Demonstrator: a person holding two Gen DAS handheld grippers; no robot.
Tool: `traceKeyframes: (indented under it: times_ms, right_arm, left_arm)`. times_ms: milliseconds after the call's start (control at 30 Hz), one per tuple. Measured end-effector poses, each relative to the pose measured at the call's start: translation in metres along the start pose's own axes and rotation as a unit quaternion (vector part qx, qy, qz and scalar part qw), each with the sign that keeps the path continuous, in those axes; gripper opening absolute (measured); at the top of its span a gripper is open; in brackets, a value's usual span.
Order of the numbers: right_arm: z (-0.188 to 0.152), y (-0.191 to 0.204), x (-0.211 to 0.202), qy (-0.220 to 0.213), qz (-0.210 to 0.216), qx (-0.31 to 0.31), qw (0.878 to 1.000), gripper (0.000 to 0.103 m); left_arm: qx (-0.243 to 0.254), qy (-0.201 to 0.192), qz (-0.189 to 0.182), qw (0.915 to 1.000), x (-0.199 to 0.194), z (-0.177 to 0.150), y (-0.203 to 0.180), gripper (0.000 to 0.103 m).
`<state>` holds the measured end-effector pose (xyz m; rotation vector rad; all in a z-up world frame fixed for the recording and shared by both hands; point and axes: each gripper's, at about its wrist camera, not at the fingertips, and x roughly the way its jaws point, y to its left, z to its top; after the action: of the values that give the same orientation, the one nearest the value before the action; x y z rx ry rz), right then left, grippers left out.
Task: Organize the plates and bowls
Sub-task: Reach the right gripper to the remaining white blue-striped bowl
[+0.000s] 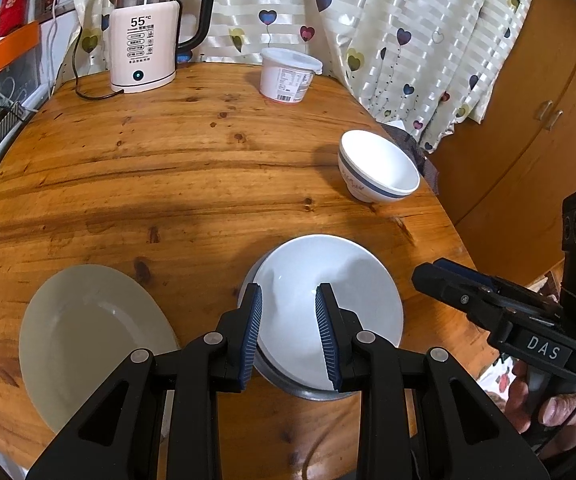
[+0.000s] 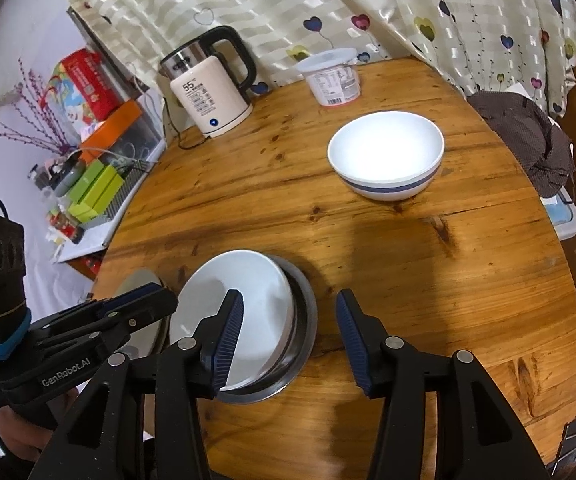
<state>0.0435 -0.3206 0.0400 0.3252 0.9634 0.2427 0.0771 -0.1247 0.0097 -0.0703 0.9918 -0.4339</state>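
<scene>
The left gripper [image 1: 289,334] is hovering with its jaws apart over a white plate [image 1: 328,304] that is sitting tilted in a metal bowl [image 1: 312,390] near the front of the wooden table [image 1: 168,168]. A cream plate [image 1: 84,336] is lying to the left. A blue-banded bowl [image 1: 376,172] is standing farther right, and the right gripper [image 1: 440,276] is reaching in from the right edge.

Between the left jaws: glossy white ceramic plate [image 1: 328,304] on dull grey metal dish [image 2: 300,320]. Beneath: knotty varnished wood table [image 1: 168,168]. Ahead: glazed blue-banded bowl [image 1: 380,170], plastic tub [image 1: 286,76].
</scene>
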Motion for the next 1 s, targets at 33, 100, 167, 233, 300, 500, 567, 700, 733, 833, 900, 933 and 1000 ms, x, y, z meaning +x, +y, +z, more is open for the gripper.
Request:
traceKeyframes:
  times_ms: [33,100,167,233,300,500,567,700,733,833,900,933,1000]
  right_arm:
    - [0.001,-0.002,0.000,-0.001,-0.001,0.002,1.000,0.048]
    - [0.001,-0.004,-0.001,-0.002,-0.002,0.005,1.000,0.048]
    - [0.002,-0.008,-0.002,-0.003,-0.003,0.009,1.000,0.048]
    - [0.002,-0.011,-0.002,-0.003,-0.006,0.013,1.000,0.048]
    - [0.004,-0.013,-0.002,-0.003,-0.008,0.016,1.000,0.048]
    - [0.009,-0.024,-0.001,-0.001,-0.016,0.026,1.000,0.048]
    - [0.011,-0.027,0.000,-0.001,-0.018,0.029,0.999,0.048]
    - [0.016,-0.033,0.002,0.000,-0.021,0.033,0.999,0.048]
    - [0.017,-0.034,0.003,0.000,-0.022,0.034,0.999,0.048]
    - [0.020,-0.038,0.006,0.003,-0.024,0.037,0.999,0.048]
    - [0.022,-0.039,0.008,0.004,-0.026,0.039,0.999,0.048]
    - [0.024,-0.041,0.009,0.004,-0.027,0.041,0.999,0.048]
    - [0.027,-0.044,0.011,0.005,-0.028,0.044,0.999,0.048]
  left_arm:
    - [0.001,0.001,0.000,1.0000,0.001,0.001,0.000,0.029]
    - [0.002,0.002,0.000,1.0000,0.003,0.002,-0.001,0.029]
    - [0.004,0.003,-0.001,1.0000,0.005,0.004,-0.003,0.029]
    - [0.007,0.004,-0.001,1.0000,0.007,0.005,-0.005,0.029]
    - [0.008,0.005,-0.003,0.9999,0.009,0.008,-0.007,0.029]
    - [0.010,0.011,-0.011,0.9998,0.015,0.014,-0.010,0.029]
    - [0.008,0.013,-0.014,0.9998,0.018,0.017,-0.009,0.029]
    - [0.005,0.017,-0.019,0.9997,0.024,0.023,-0.008,0.029]
    - [0.003,0.019,-0.021,0.9996,0.025,0.024,-0.007,0.029]
    - [0.000,0.022,-0.021,0.9995,0.029,0.027,-0.005,0.029]
    - [-0.001,0.023,-0.023,0.9995,0.032,0.030,-0.005,0.029]
    - [-0.002,0.023,-0.023,0.9995,0.033,0.032,-0.004,0.029]
    - [-0.003,0.024,-0.024,0.9994,0.036,0.036,-0.003,0.029]
